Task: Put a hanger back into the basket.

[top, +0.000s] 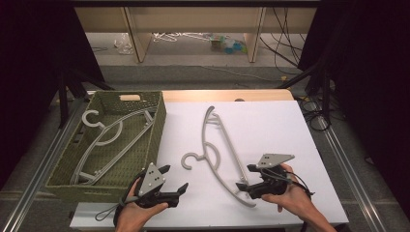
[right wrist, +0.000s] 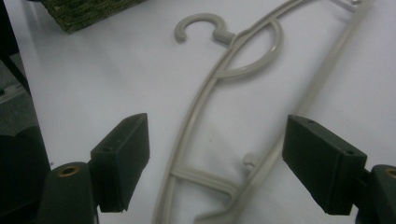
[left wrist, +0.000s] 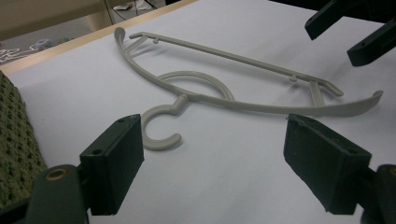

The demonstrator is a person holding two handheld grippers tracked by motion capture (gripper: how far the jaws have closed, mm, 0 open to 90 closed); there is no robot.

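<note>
A grey plastic hanger (top: 220,150) lies flat on the white table top (top: 270,125), its hook (top: 189,160) pointing left. My left gripper (top: 175,178) stands open near the front edge, just left of the hook, with nothing between its pads. In the left gripper view the hook (left wrist: 159,128) lies just ahead of the wide-set jaws (left wrist: 212,140). My right gripper (top: 244,177) is open at the hanger's near end. In the right gripper view the hanger's bar (right wrist: 205,102) runs up between the spread jaws, and the pads stand clear of it.
A green woven basket (top: 157,121) stands at the left of the table with a second grey hanger (top: 111,140) inside it. Its corner shows in the right gripper view (right wrist: 79,14). Cables and shelving lie on the floor beyond the table.
</note>
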